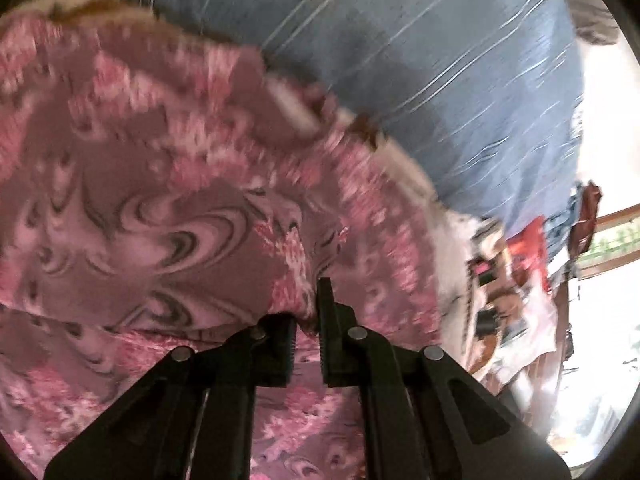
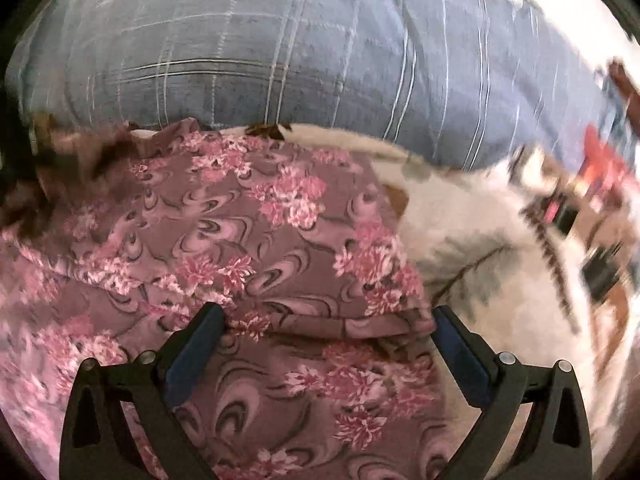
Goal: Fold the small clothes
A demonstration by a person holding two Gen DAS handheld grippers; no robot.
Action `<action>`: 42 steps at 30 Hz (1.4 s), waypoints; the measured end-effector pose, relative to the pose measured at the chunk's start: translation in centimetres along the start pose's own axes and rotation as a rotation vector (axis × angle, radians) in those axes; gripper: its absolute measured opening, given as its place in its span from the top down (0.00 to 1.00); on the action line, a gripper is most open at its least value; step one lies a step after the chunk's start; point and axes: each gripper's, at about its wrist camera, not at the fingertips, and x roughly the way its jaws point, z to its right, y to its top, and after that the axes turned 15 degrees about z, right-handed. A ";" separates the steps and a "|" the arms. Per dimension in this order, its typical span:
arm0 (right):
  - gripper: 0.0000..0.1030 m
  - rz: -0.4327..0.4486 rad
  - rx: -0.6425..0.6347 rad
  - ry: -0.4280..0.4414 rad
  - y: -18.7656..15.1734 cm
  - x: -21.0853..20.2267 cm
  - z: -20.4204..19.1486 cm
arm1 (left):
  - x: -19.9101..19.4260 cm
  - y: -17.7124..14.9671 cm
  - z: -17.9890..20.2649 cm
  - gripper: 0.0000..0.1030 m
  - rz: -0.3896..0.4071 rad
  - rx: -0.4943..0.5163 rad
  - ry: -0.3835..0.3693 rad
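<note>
Bedding: blue striped sheet (image 2: 280,60) under our floral garment (image 2: 260,220).
Left gripper (image 1: 308,320): pinching its fold.
Right gripper (image 2: 328,328): wide, empty.
Advice: we keep edges aligned.

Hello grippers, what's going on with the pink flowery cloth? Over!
Left gripper shut on pink flowery cloth. Right gripper open over the cloth, holding nothing. Nothing in the way.

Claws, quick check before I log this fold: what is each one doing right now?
Left claw: shut on a pinch of the pink floral garment.
Right claw: open, poised over a fold of the same garment, gripping nothing.
</note>
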 end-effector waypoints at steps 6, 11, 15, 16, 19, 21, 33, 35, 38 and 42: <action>0.00 -0.034 0.052 0.054 -0.2 0.3 0.7 | -2.4 -0.7 -0.9 0.73 -0.026 0.046 -0.049; 0.01 -0.004 0.131 0.008 0.9 -1.6 1.2 | -9.7 -0.8 -4.4 0.46 0.101 0.158 -0.101; 0.00 0.091 0.235 0.131 2.7 -4.0 -0.6 | -11.9 -0.3 -8.6 0.46 0.189 0.160 -0.030; 0.00 0.095 0.248 0.162 3.1 -4.1 -1.2 | -11.8 -0.2 -9.4 0.46 0.200 0.131 -0.025; 0.03 0.114 0.278 0.227 4.5 -4.6 -3.8 | -11.6 0.3 -11.8 0.46 0.204 0.064 -0.058; 0.01 0.130 0.275 0.256 5.1 -4.7 -5.3 | -11.3 0.7 -12.8 0.46 0.201 0.040 -0.070; 0.28 -0.055 0.236 0.333 4.2 1.3 -13.2 | -10.6 2.0 -13.3 0.46 0.197 0.020 -0.066; 0.67 -0.046 0.241 0.379 4.4 0.9 -13.3 | -10.7 2.1 -13.3 0.46 0.203 0.026 -0.057; 0.93 0.003 0.265 0.402 5.0 -0.2 -11.6 | -10.8 2.2 -13.3 0.46 0.201 0.029 -0.052; 0.93 0.100 0.296 0.367 6.1 -2.2 -8.2 | -11.0 2.2 -13.4 0.44 0.211 0.028 -0.050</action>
